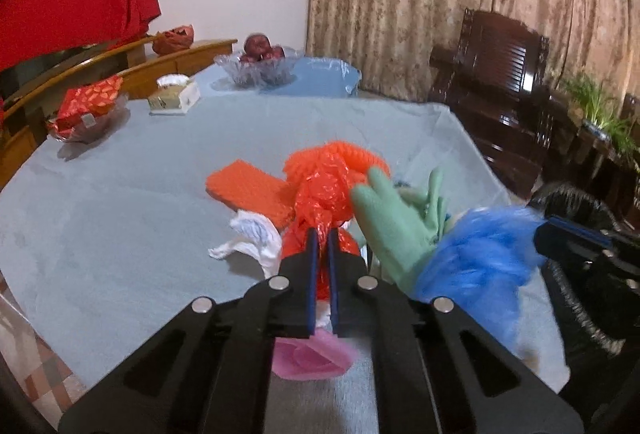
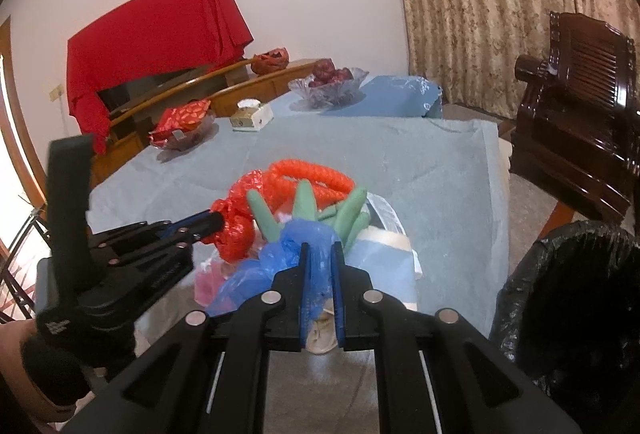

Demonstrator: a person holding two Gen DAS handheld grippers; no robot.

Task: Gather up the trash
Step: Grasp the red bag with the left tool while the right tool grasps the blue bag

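The left gripper (image 1: 323,234) clamps a red plastic bag (image 1: 324,193) at the middle of the frame; the right gripper (image 2: 320,254) pinches a blue bag (image 2: 296,246) beside green gloves (image 2: 344,218), on the table (image 2: 420,161).

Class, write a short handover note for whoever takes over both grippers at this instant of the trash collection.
Left gripper: shut on the red plastic bag.
Right gripper: shut on the blue plastic bag.
Still on the table: green glove, orange mesh, white tissue, pink scrap.
Black-lined bin stands at the right.
Done: both bags gripped. Left: bin them, then the rest.
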